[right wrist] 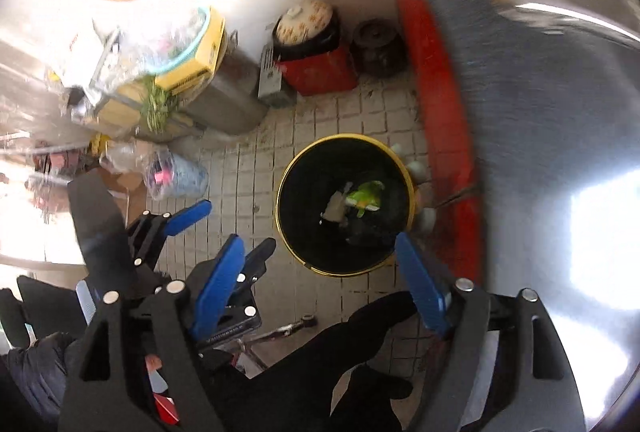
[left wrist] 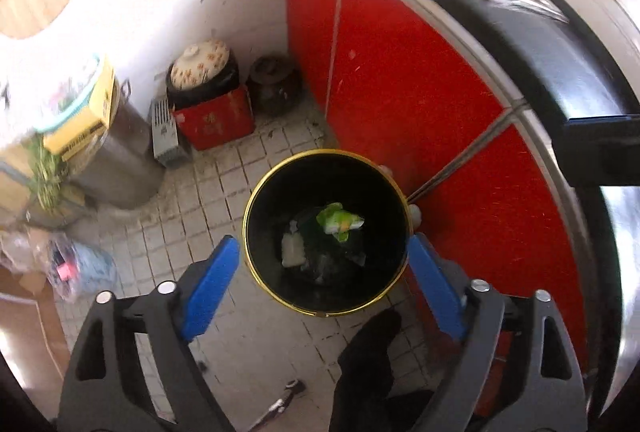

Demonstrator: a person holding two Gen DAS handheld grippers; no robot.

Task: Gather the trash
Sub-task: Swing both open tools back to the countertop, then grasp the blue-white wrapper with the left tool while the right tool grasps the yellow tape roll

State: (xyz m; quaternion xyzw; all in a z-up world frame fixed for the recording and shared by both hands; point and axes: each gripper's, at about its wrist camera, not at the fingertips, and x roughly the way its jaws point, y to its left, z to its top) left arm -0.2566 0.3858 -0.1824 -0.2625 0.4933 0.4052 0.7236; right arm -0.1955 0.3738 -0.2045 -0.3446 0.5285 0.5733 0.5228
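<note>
A black bin with a gold rim (left wrist: 260,272) stands on the tiled floor beside the red cabinet. A green and white wrapper (left wrist: 338,222) and white scraps (left wrist: 291,250) lie inside it. My left gripper (left wrist: 323,246) hangs open and empty above the bin, blue fingers on either side of it. In the right wrist view the same bin (right wrist: 290,232) shows with the wrapper (right wrist: 365,197) inside. My right gripper (right wrist: 320,244) is open and empty above the bin's near edge. The left gripper (right wrist: 224,228) also shows there, to the left of the bin.
Red cabinet doors (left wrist: 400,80) under a steel counter (right wrist: 540,152) close off the right. Against the far wall stand a lidded clay pot on a red box (left wrist: 214,120), a brown jar (left wrist: 274,82) and a steel drum (left wrist: 116,160). A plastic bag (left wrist: 80,268) lies left.
</note>
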